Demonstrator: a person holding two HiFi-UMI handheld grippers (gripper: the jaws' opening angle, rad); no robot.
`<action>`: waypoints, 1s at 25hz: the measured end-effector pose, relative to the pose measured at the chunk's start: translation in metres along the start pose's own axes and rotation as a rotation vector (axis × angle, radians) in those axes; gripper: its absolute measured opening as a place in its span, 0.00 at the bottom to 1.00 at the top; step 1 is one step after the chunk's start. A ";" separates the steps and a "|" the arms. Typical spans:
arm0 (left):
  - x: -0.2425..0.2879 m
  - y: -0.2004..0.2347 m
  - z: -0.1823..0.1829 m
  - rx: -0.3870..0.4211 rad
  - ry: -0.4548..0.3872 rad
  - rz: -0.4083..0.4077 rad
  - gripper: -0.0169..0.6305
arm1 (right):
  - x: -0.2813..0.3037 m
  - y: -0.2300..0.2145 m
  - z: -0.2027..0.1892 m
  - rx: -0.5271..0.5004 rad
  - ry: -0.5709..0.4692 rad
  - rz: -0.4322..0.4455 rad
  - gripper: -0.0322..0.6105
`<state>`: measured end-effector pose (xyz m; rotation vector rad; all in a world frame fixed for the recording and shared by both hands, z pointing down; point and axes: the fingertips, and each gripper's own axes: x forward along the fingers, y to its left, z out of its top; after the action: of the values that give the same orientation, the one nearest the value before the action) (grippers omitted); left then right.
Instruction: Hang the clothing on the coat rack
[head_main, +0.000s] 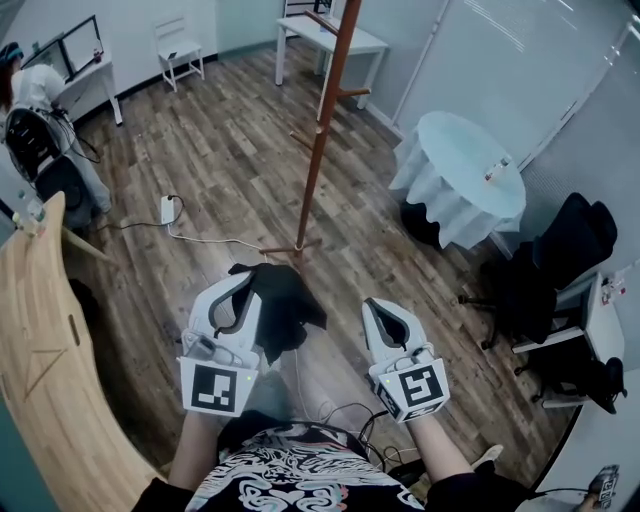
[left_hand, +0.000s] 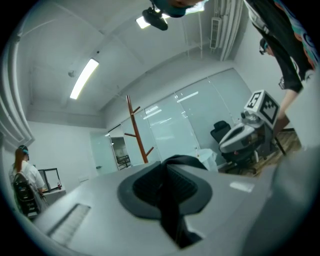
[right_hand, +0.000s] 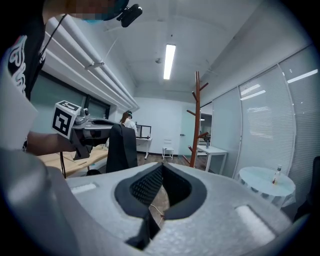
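A black garment (head_main: 285, 305) hangs from my left gripper (head_main: 238, 292), which is shut on a fold of it. In the left gripper view a strip of the black cloth (left_hand: 172, 210) is pinched between the pads. My right gripper (head_main: 382, 308) is held level beside it, shut, with nothing between its jaws. The wooden coat rack (head_main: 326, 110) stands on the floor straight ahead, its foot (head_main: 293, 246) just past the garment. The coat rack (right_hand: 195, 120) also shows in the right gripper view, with the garment (right_hand: 122, 148) dangling at left.
A round table with a white cloth (head_main: 468, 178) stands right of the rack, with black office chairs (head_main: 560, 262) beyond it. A white desk (head_main: 335, 38) and a white chair (head_main: 180, 46) are at the back. A person (head_main: 32, 92) sits far left. A curved wooden counter (head_main: 40, 345) runs along the left.
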<state>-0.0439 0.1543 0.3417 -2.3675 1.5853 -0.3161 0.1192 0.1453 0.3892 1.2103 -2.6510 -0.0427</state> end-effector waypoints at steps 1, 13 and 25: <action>0.008 0.007 -0.001 0.001 -0.001 -0.002 0.05 | 0.011 -0.001 0.002 0.002 0.000 0.005 0.05; 0.091 0.089 -0.028 -0.023 -0.002 -0.025 0.05 | 0.122 -0.029 0.021 0.003 0.007 -0.001 0.05; 0.154 0.132 -0.044 -0.046 -0.012 -0.058 0.05 | 0.180 -0.057 0.025 -0.002 0.013 -0.025 0.05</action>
<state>-0.1145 -0.0406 0.3418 -2.4482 1.5370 -0.2793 0.0422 -0.0289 0.3926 1.2388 -2.6241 -0.0414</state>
